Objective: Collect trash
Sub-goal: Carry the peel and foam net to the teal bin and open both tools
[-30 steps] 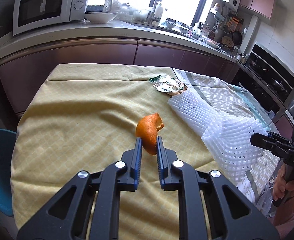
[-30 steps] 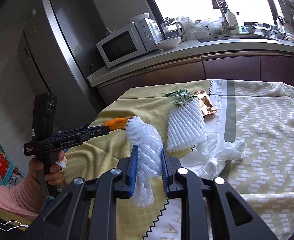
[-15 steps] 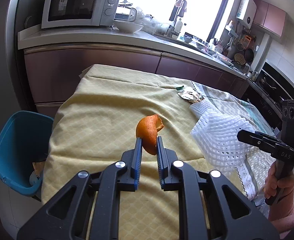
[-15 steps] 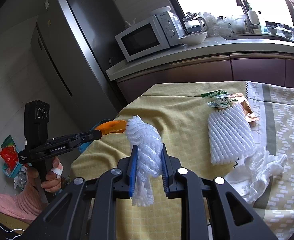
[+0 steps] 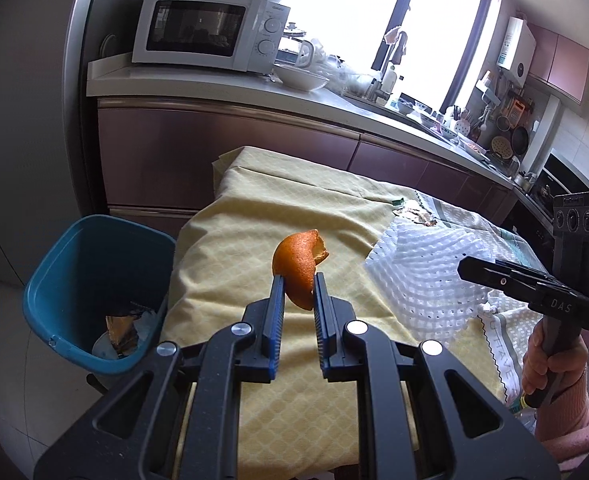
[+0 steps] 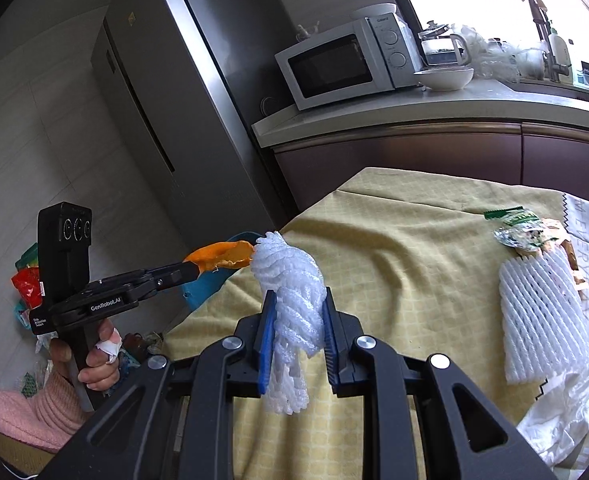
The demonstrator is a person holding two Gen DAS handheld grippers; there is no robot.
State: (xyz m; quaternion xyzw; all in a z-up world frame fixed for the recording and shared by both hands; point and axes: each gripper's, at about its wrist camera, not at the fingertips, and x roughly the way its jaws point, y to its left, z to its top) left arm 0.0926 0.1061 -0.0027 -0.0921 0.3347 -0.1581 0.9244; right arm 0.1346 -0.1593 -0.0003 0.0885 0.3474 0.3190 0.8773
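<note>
Both claws swung toward blue bin (image 5: 74,280); left claw (image 5: 297,288) pinching orange peel (image 5: 299,268), right claw (image 6: 297,312) clamping foam net (image 6: 290,300).

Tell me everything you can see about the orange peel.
The orange peel is a curved piece of rind, bright and dimpled outside, with a torn, ragged upper edge. It is clamped at its lower end between the left tongs, pointing upward, above the yellow tablecloth and touching nothing else.
</note>
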